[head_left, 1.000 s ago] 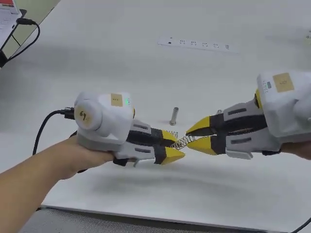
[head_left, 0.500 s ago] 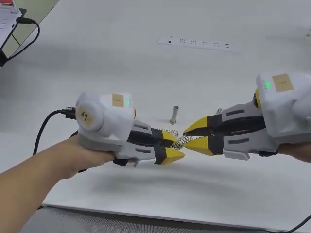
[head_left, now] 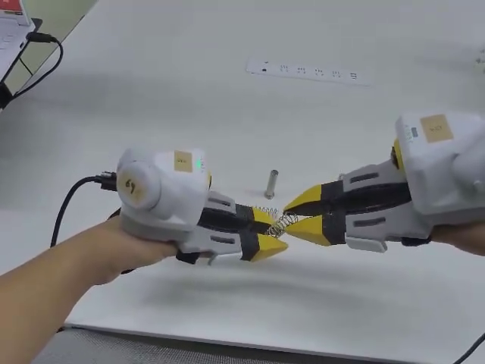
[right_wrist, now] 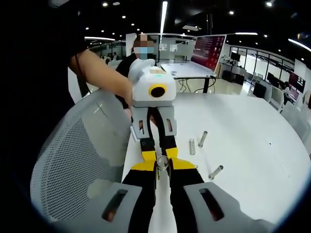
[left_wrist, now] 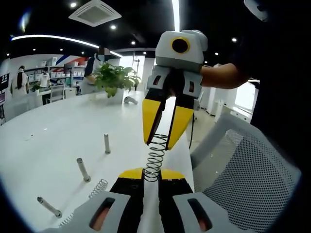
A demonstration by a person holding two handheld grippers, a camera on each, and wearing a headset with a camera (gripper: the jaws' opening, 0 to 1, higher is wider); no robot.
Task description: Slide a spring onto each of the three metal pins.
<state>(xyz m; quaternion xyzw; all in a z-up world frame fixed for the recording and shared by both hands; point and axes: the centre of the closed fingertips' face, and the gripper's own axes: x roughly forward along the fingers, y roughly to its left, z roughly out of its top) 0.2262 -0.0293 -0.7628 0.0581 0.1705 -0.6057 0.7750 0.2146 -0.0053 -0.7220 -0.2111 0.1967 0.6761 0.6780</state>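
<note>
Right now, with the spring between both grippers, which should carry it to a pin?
Left, probably. The left gripper is shut on one end of the spring, leaving the coils free for a pin; the right gripper just reaches the other tip, grip unclear.

We see the left gripper point(head_left: 274, 233) and the right gripper point(head_left: 291, 215) coloured alike: white shells, black fingers point(head_left: 227, 220) ending in yellow, and a small tan square on top of each shell. The spring point(head_left: 282, 222) is bright silver wire. The 3 pins point(left_wrist: 107, 143) are dull grey metal. The desk point(head_left: 189, 98) is plain white, as is the power strip point(head_left: 309, 70). The cable point(head_left: 70, 199) is black. The chair point(left_wrist: 243, 165) is pale grey mesh, finely dotted.
</note>
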